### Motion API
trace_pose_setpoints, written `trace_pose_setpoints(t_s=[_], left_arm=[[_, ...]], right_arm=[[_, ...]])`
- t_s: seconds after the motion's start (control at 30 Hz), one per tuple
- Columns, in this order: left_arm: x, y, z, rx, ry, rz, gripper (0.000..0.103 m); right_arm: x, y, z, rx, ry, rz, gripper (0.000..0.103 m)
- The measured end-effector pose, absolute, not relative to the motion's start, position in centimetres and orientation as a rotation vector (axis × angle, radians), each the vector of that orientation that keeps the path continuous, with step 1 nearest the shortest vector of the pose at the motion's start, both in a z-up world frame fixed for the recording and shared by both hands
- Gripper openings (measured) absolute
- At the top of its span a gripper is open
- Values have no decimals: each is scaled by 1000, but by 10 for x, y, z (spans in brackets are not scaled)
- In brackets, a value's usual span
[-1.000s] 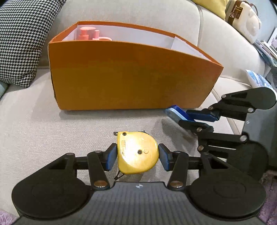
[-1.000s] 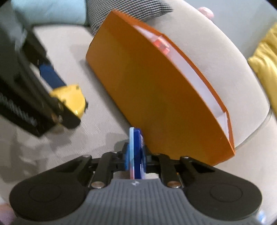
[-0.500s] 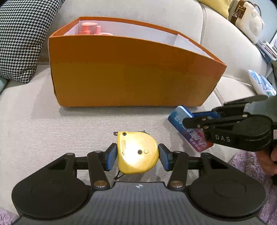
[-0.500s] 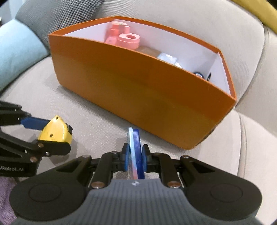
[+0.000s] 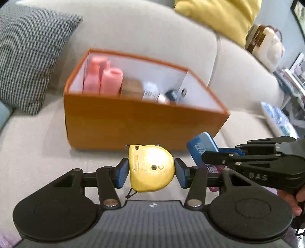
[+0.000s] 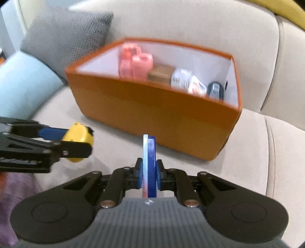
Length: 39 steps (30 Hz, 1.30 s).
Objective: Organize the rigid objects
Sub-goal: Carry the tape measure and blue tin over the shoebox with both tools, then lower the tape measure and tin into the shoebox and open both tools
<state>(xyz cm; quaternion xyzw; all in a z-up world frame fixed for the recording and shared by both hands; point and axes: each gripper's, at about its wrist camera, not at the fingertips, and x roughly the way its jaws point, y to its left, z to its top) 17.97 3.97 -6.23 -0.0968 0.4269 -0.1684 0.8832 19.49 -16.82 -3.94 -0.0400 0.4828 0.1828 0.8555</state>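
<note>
A yellow tape measure (image 5: 150,167) sits between the blue pads of my left gripper (image 5: 151,172), which is shut on it and holds it above the sofa seat. My right gripper (image 6: 149,176) is shut on a thin blue card (image 6: 149,164) held edge-on; in the left wrist view that blue card (image 5: 202,147) shows its printed face at the right. Ahead of both stands the orange box (image 5: 137,122) with white inner walls. Inside the orange box (image 6: 162,112) are pink containers (image 6: 136,62), a brown block, a white packet and a dark item. The tape measure (image 6: 79,141) hangs left of my right gripper.
The beige sofa seat (image 5: 34,152) and backrest carry a houndstooth cushion (image 5: 28,57) at left, a light blue cushion (image 6: 21,84), and a yellow cushion (image 5: 219,17) at the top right. A white bag (image 5: 266,45) sits far right. A person's hand (image 5: 293,200) holds the right gripper.
Both grippers have risen with their loads, so the inside of the orange box now shows. The right gripper rolled, turning the blue card upright, and came closer to the left gripper.
</note>
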Motion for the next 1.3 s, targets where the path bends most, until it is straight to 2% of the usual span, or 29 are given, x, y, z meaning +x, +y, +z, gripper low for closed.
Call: trace_pose_setpoints(t_s=[0.23,0.5,0.73,1.03,1.3], left_arm=[[204,39,-13,-185,789,-395,58],[256,43,6,-181,778,-387,58],[296,45,-15,-157,846,-371,58],[329,50,-53,-125,962,-314,58],[340,62,-62,-112,977,-320,58]], right_arm=[[214,-172,25,-12,882,398,13],[271,-166,51,41,834,315,13],[322,-146,22,39,900,250,13],[362,-130,-49,87,1137,183,13],[382,-131,-84,153,1269,166,13]])
